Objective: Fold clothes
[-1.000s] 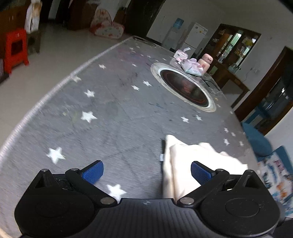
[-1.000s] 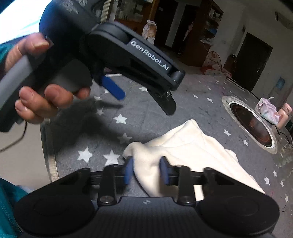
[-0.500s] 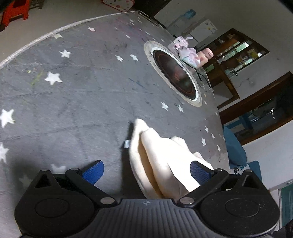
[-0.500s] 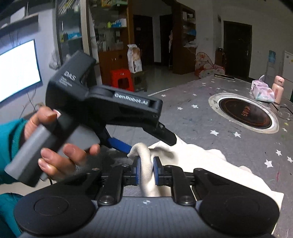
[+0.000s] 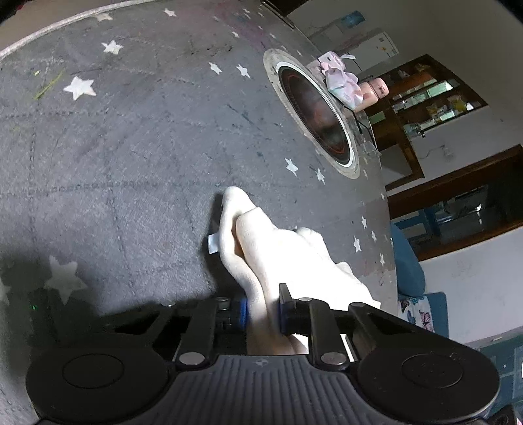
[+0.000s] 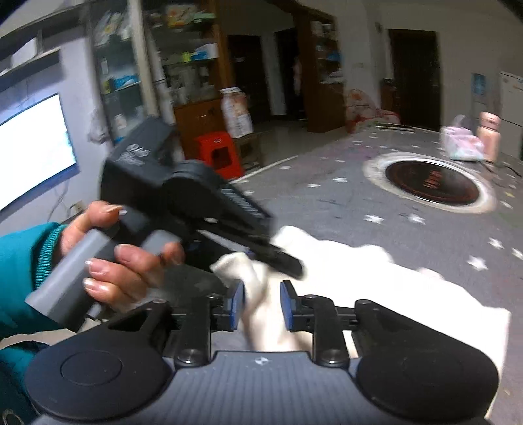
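A cream garment (image 5: 274, 251) lies bunched on the grey star-patterned tablecloth (image 5: 130, 147). My left gripper (image 5: 261, 312) is shut on a fold of its near edge. In the right wrist view the same garment (image 6: 376, 271) spreads to the right, and my right gripper (image 6: 260, 307) is shut on a bunched corner of it. The left gripper (image 6: 287, 261) also shows there, held in a hand, its tip touching the cloth just beyond my right fingers.
A round inset hotplate (image 5: 317, 111) sits in the table beyond the garment, also in the right wrist view (image 6: 431, 183). A pink tissue pack (image 5: 343, 81) and a pink bottle (image 5: 374, 90) stand behind it. The table edge (image 5: 49, 29) curves at far left.
My left gripper moved in over the garment and closed from wide open onto its fold. My right gripper stayed shut on the corner and lifted it slightly.
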Demonstrator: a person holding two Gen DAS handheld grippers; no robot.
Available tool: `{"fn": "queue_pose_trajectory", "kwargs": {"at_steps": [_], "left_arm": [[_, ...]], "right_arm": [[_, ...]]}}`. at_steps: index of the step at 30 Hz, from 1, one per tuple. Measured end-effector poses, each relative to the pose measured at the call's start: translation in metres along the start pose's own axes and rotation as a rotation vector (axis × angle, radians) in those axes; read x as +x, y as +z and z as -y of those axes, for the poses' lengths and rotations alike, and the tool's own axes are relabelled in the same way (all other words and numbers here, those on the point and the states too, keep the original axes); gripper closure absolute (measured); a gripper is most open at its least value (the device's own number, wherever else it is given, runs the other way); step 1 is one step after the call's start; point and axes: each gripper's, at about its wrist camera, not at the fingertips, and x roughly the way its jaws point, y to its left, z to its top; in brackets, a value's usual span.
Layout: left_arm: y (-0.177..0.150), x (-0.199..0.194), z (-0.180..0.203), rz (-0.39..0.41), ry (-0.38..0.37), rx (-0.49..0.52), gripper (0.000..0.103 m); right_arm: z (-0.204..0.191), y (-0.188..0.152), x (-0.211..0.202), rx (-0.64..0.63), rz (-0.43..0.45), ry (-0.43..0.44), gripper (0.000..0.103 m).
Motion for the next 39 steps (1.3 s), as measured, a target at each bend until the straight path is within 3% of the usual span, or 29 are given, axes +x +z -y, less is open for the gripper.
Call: {"fn": "queue_pose_trajectory", "kwargs": {"at_steps": [5, 10, 11, 13, 19, 21, 23, 27, 39], "left_arm": [[-0.003, 0.001, 0.011, 0.017, 0.040, 0.091, 0.084], [-0.001, 0.003, 0.013, 0.019, 0.050, 0.112, 0.084], [-0.001, 0.003, 0.014, 0.019, 0.054, 0.119, 0.084], [-0.001, 0.004, 0.016, 0.021, 0.063, 0.132, 0.084], [0.000, 0.007, 0.022, 0.025, 0.089, 0.172, 0.084], [0.001, 0.007, 0.026, 0.027, 0.099, 0.189, 0.084], [0.001, 0.008, 0.031, 0.030, 0.111, 0.211, 0.084], [0.001, 0.007, 0.053, 0.042, 0.089, 0.274, 0.086], [-0.011, 0.058, 0.147, -0.007, -0.033, 0.451, 0.087]], "right_arm": [[0.043, -0.015, -0.016, 0.114, -0.009, -0.170, 0.076], [0.095, -0.030, -0.031, 0.251, -0.011, -0.344, 0.075], [0.104, -0.032, -0.033, 0.272, -0.005, -0.366, 0.070], [0.119, -0.035, -0.034, 0.306, -0.005, -0.393, 0.064], [0.144, -0.048, -0.025, 0.427, 0.013, -0.370, 0.064], [0.143, -0.048, -0.022, 0.444, 0.027, -0.336, 0.082], [0.138, -0.048, -0.022, 0.432, 0.043, -0.319, 0.091], [0.132, -0.042, -0.036, 0.419, 0.093, -0.329, 0.093], [0.159, -0.020, -0.111, 0.368, 0.201, -0.551, 0.094]]}}
